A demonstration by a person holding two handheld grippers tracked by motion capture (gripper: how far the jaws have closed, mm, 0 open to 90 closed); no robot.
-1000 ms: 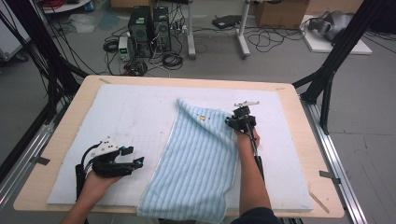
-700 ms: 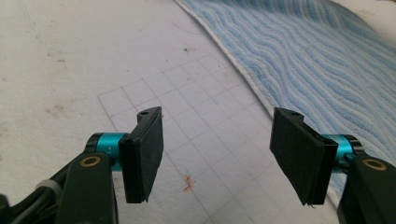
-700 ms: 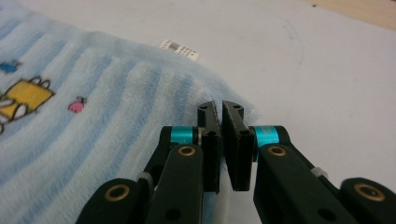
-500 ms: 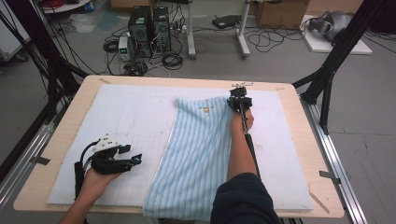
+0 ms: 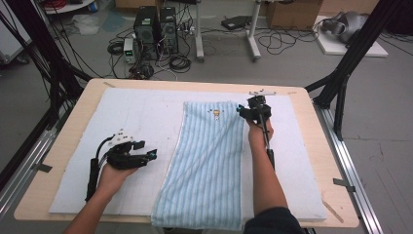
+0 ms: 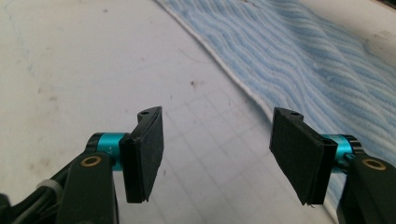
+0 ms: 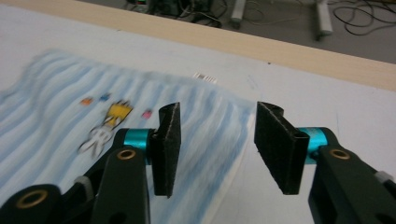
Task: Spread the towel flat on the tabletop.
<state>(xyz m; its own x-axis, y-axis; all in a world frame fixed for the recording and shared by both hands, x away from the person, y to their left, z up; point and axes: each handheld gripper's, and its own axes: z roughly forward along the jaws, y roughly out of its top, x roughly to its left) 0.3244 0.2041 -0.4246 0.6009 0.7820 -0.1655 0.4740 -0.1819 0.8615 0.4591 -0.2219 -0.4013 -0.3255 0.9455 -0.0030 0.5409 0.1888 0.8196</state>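
A: The striped blue towel (image 5: pixel 207 165) lies flat in the middle of the white mat (image 5: pixel 141 117), its near end reaching the near edge of the table (image 5: pixel 302 97). The right gripper (image 5: pixel 253 111) stands over the towel's far right corner; its jaws have just been opening, and in the right gripper view nothing is between the pads (image 7: pixel 167 149).

B: And the left gripper (image 5: pixel 146 156)?

A: It rests on the mat just beside the towel's left edge, jaws wide apart and empty.

B: What can go wrong?

A: If the right gripper comes down again, one pad may catch the corner and pull a wrinkle into the cloth. The left one may slide under the white hem (image 6: pixel 224 70) and lift it.

B: Is there room?

A: Yes. There is bare mat on both sides of the towel, but the far edge of the table is near the right gripper.
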